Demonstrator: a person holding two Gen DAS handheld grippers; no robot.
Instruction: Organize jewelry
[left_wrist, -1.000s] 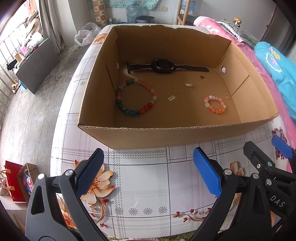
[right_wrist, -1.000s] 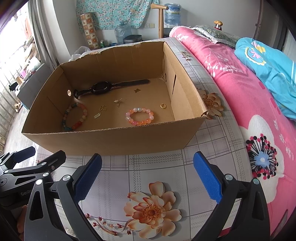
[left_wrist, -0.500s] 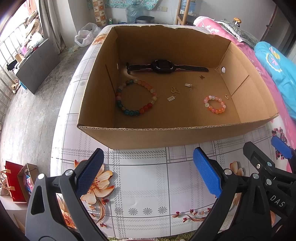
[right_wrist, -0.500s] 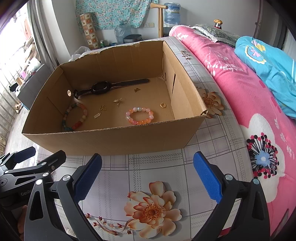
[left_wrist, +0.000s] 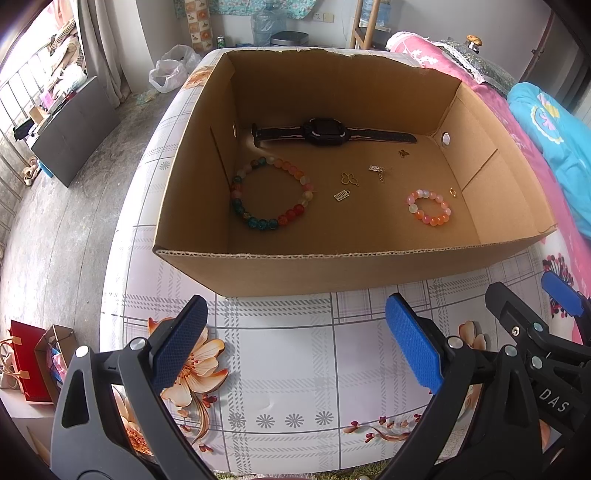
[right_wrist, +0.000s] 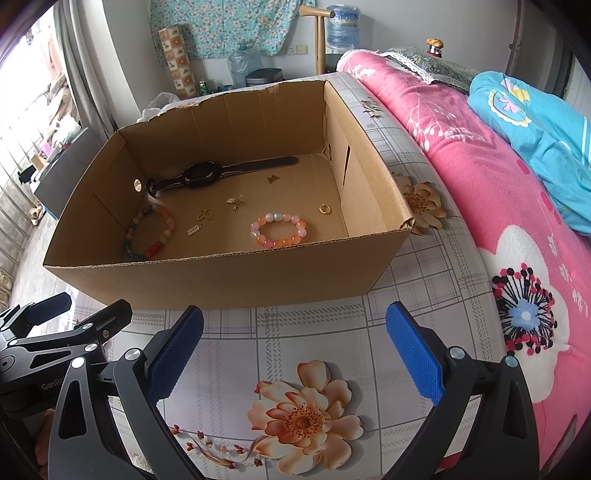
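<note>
Nothing has moved since before. Both grippers, left and right, hover before the box, jaws wide apart and holding nothing. Inside it lie the watch, two bracelets and small charms, so packing may be finished or unpacking may be ahead.

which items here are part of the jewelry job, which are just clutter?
Job:
cardboard box
large multicolour bead bracelet
small pink bead bracelet
gold ring
gold charms
black watch

Clutter:
pink bedspread
blue quilt
water jug
red bag
</note>
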